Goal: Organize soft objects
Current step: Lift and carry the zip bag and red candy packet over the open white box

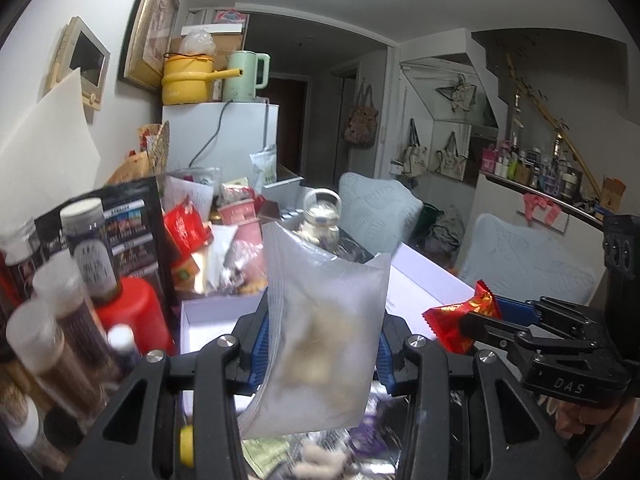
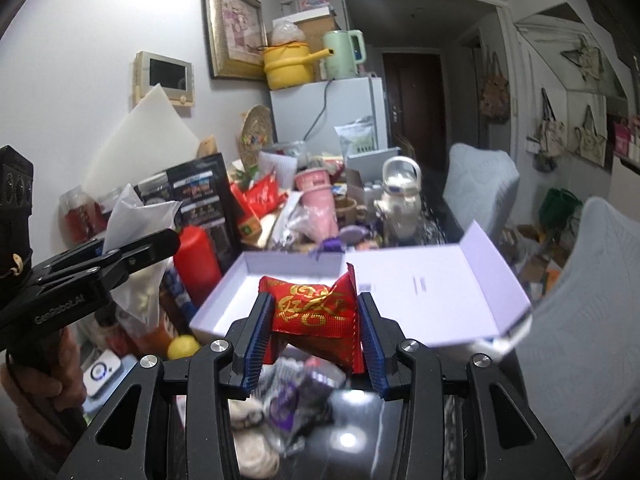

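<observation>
My left gripper (image 1: 322,340) is shut on a clear zip bag (image 1: 320,336) with pale pieces inside and holds it up above the table. The bag also shows in the right wrist view (image 2: 136,220). My right gripper (image 2: 314,320) is shut on a red and gold snack packet (image 2: 316,308), held just in front of an open white box (image 2: 256,280). The packet also shows in the left wrist view (image 1: 460,316) at the right. The box's lid (image 2: 432,284) lies open to the right. Loose wrapped snacks (image 2: 288,400) lie on the dark table below.
A red bottle (image 2: 198,260), a black carton (image 2: 208,200), spice jars (image 1: 52,320), a pink cup (image 2: 316,184) and a white teapot (image 2: 400,196) crowd the table behind the box. A lemon (image 2: 182,346) lies at the left. Two padded chairs (image 2: 480,184) stand at the right.
</observation>
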Demonstrator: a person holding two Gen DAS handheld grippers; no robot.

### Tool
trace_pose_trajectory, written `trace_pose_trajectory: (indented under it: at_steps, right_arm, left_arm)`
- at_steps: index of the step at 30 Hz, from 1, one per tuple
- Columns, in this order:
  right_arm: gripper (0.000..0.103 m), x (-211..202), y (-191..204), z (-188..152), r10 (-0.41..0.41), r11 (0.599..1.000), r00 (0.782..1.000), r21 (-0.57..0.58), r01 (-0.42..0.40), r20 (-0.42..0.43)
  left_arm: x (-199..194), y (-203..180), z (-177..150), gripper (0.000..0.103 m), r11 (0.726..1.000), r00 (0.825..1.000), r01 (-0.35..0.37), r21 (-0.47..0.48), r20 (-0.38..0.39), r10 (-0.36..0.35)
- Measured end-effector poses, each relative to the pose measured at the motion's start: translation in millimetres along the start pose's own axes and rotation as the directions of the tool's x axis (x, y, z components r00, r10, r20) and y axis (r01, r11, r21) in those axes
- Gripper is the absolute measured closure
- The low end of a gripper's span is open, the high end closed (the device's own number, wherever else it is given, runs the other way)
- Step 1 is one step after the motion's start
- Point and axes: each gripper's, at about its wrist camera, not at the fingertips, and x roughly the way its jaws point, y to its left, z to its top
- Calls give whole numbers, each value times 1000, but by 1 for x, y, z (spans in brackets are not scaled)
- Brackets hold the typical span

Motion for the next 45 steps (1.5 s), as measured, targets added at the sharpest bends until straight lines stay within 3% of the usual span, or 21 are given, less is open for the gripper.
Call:
trace_pose_trajectory:
  at_steps: [12,21,31,45]
  right_arm:
    - [61,77,-8,47,-7,1000,1000,-28,7,0]
    - [61,142,-13,70,2,1000,1000,-28,-3,-27]
    - [61,204,-10,75,0,998,996,-57,-6,-95]
    - [61,280,-12,50,45,998,965,-38,-56,-258]
  left_arm:
    - [64,35,29,61,996,997,-79,-31,7,79]
    - [127,67,39,61,987,988,-154,-47,-37,152]
    - [186,87,25,61,961,954,-275,-5,-128,272]
    - [249,102,-13,61,947,902,-321,23,-298,313]
